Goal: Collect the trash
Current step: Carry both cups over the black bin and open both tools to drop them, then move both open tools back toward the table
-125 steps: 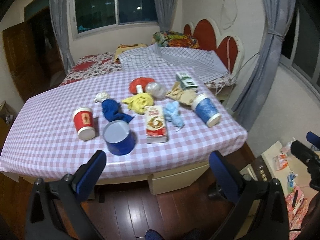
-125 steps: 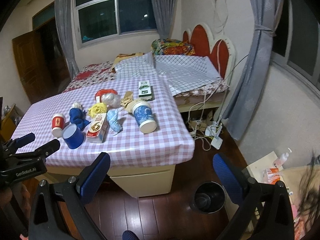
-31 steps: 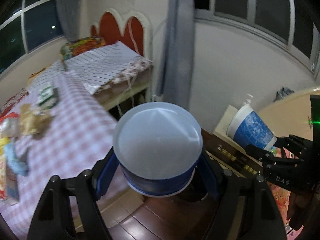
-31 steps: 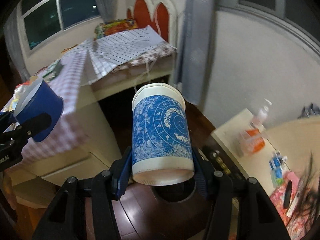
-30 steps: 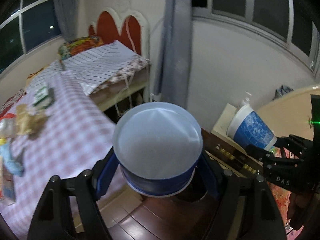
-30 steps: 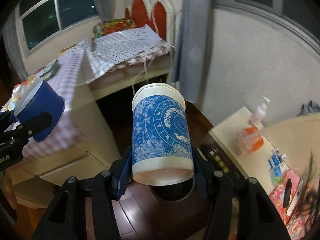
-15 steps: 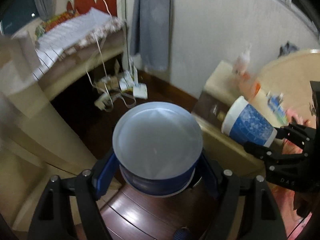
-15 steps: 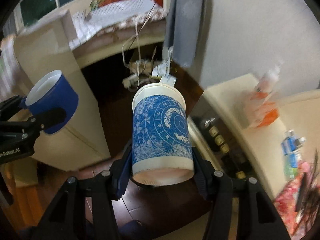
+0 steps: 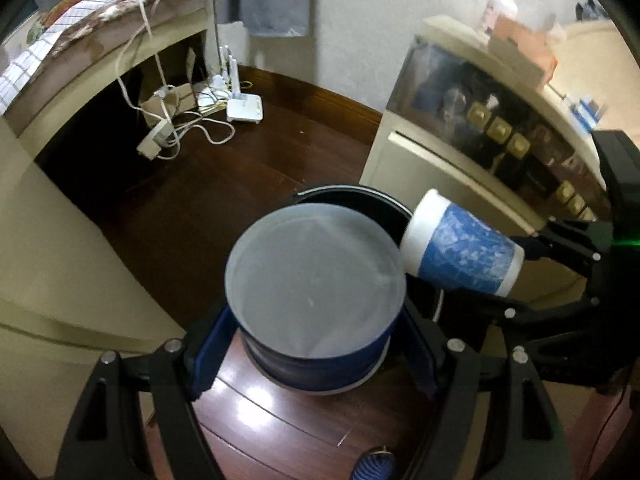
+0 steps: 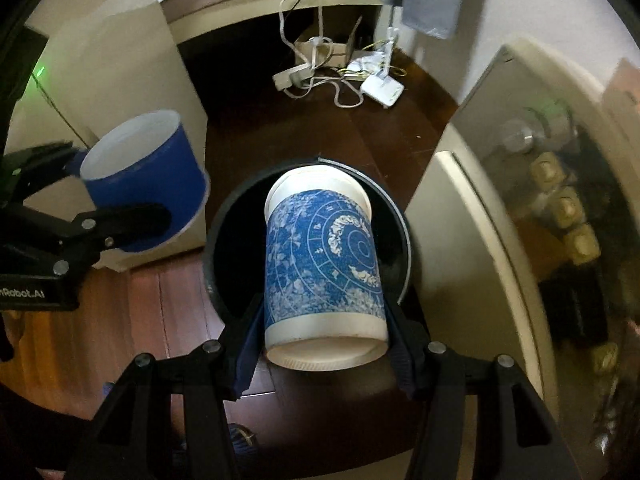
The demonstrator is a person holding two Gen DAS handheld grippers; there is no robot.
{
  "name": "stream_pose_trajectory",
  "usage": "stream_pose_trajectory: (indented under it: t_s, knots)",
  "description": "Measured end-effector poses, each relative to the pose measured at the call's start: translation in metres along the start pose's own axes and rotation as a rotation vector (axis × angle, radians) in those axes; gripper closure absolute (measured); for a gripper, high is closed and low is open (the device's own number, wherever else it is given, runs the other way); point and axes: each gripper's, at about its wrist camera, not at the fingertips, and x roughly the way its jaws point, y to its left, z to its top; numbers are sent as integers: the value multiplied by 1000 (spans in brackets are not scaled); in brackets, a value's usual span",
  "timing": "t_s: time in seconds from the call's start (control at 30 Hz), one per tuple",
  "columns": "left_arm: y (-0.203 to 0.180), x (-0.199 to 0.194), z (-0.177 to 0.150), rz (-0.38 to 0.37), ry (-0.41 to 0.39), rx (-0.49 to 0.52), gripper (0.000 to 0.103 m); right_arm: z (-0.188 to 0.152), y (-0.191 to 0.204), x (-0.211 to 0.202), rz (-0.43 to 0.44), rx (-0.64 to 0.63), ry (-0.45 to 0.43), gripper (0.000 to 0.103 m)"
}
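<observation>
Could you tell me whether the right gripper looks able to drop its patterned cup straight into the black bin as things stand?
Probably yes: the right gripper holds the patterned cup directly above the black bin, whose mouth looks open, with the left gripper's blue cup off to one side.

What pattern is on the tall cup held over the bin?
Blue with white floral and concentric ring motifs, white bands at both ends, on the tall cup; clearest in the right wrist view.

Home bedroom: bed (image 9: 80, 12), wooden floor (image 9: 248, 184), cabinet (image 9: 460, 160).

Both grippers point steeply down side by side, the left gripper (image 9: 316, 344) clamped on a short blue cup (image 9: 314, 300), the right gripper (image 10: 324, 344) clamped on a patterned cup (image 10: 324, 268).
</observation>
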Motion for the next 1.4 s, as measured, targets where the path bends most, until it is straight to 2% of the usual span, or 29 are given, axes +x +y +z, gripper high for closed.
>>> stream_pose_trajectory:
  t_s: [0.07, 0.1, 0.13, 0.17, 0.2, 0.33, 0.7, 1.03, 1.4]
  knots:
    - [-3, 13, 1, -14, -6, -5, 24, 0, 2, 14, 19, -55, 2, 44]
    - [-3, 22, 2, -7, 8, -15, 22, -1, 4, 24, -3, -99, 0, 37]
    - [-2, 27, 2, -2, 25, -23, 15, -3, 3, 34, -26, -122, 15, 12]
    - [0, 29, 1, 7, 19, -32, 12, -3, 1, 43, -23, -121, 27, 3]
    - [0, 30, 1, 29, 12, -37, 12, -2, -3, 48, -12, -110, 31, 2]
    - [-3, 21, 2, 93, -7, -22, 11, -2, -19, 42, -42, -53, -7, 1]
    - [-2, -19, 2, 144, -45, -57, 7, -3, -8, -20, -84, 13, -39, 0]
    - [12, -105, 4, 203, -116, -145, 5, 30, 16, -101, -98, 78, -99, 0]
    - [38, -213, 3, 245, -185, -226, 5, 63, 81, -201, -117, 78, -166, 0]
